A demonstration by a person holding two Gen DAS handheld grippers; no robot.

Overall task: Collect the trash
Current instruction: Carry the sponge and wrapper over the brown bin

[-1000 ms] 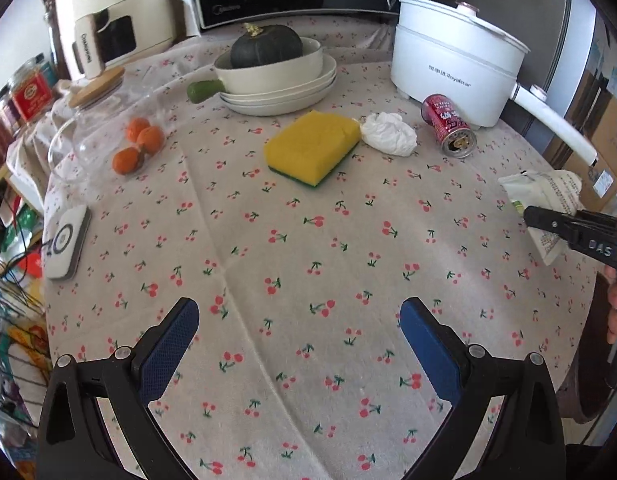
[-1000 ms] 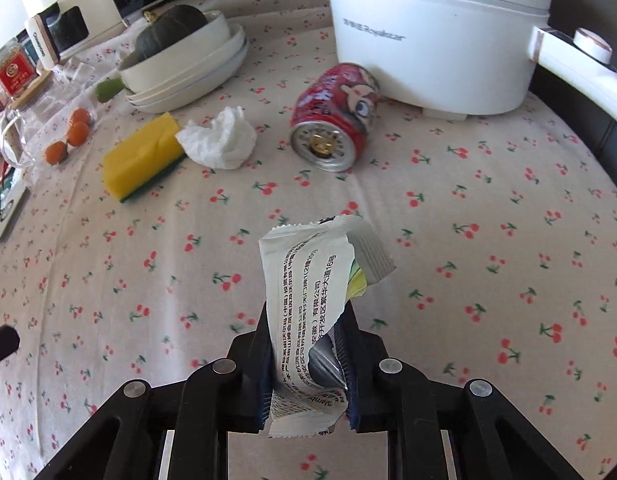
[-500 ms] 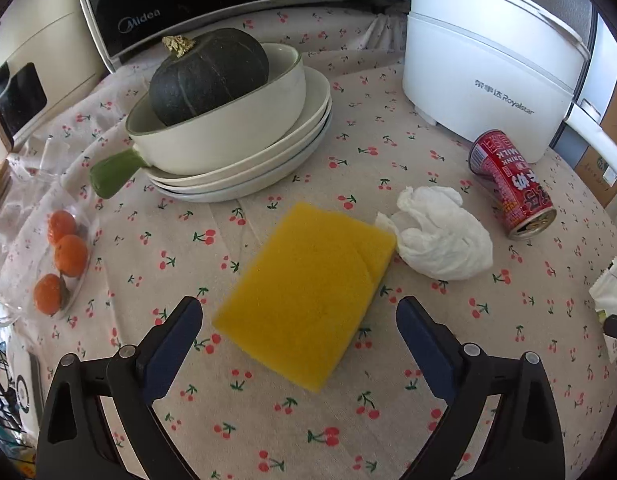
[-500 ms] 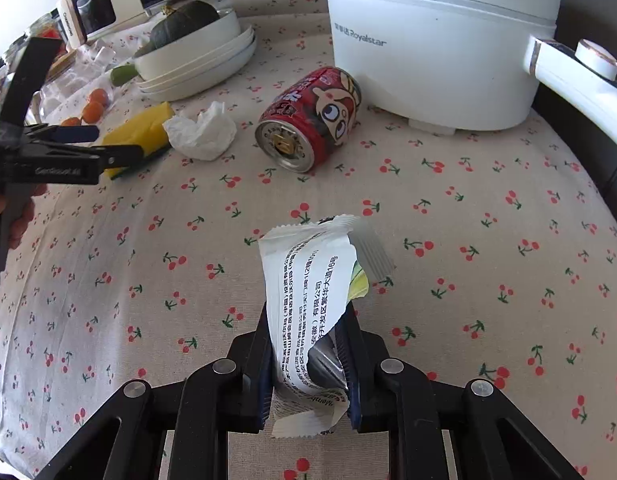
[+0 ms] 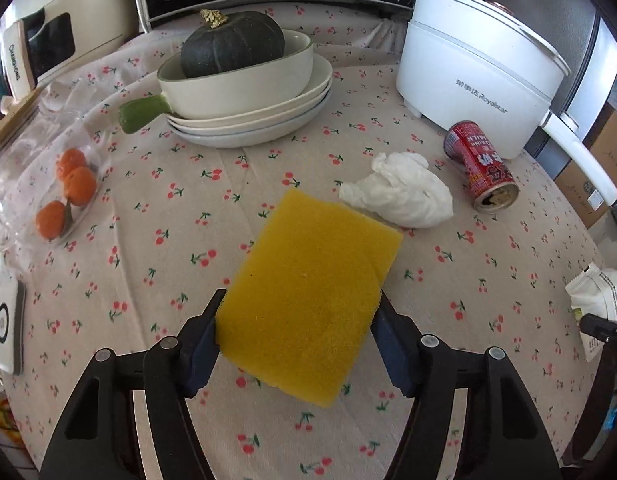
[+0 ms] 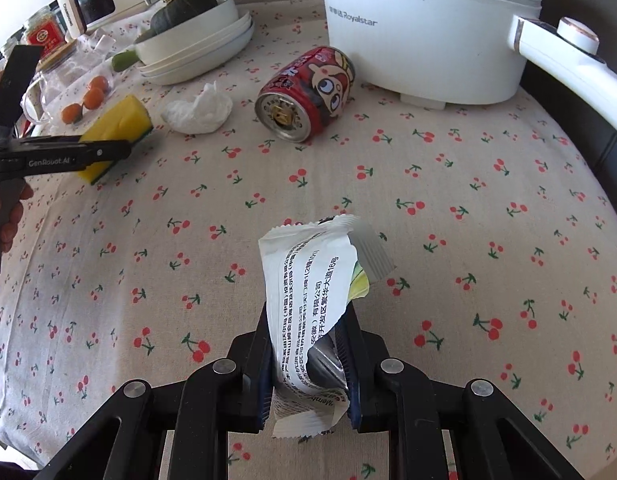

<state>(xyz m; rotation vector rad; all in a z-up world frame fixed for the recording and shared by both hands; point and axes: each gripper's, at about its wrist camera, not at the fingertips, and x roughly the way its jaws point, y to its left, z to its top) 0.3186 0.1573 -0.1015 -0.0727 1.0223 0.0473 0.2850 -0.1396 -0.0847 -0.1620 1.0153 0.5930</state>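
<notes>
Between the blue pads of the left tool (image 5: pixel 298 332), a yellow sponge (image 5: pixel 308 300) is being taken up from the cherry-print table (image 5: pixel 156 248); the jaws have just been closing and both pads are now pressing on its long sides. Ahead of that tool and to its right, a crumpled white tissue (image 5: pixel 400 194) is lying just beyond the sponge's far corner, with a red drink can (image 5: pixel 478 166) on its side further right, in front of a white electric pot (image 5: pixel 476 68). Off to the right, the right tool (image 6: pixel 310 360) is clamping narrowly on an empty white snack wrapper (image 6: pixel 308 308), carrying it clear of the table. By the look of it, collecting is mid-way: one piece of litter is in hand, while the tissue and can are waiting. Whether the sponge counts as trash cannot be told. Next, the left tool is likely needing a firm squeeze and a straight lift, keeping clear of the tissue.
</notes>
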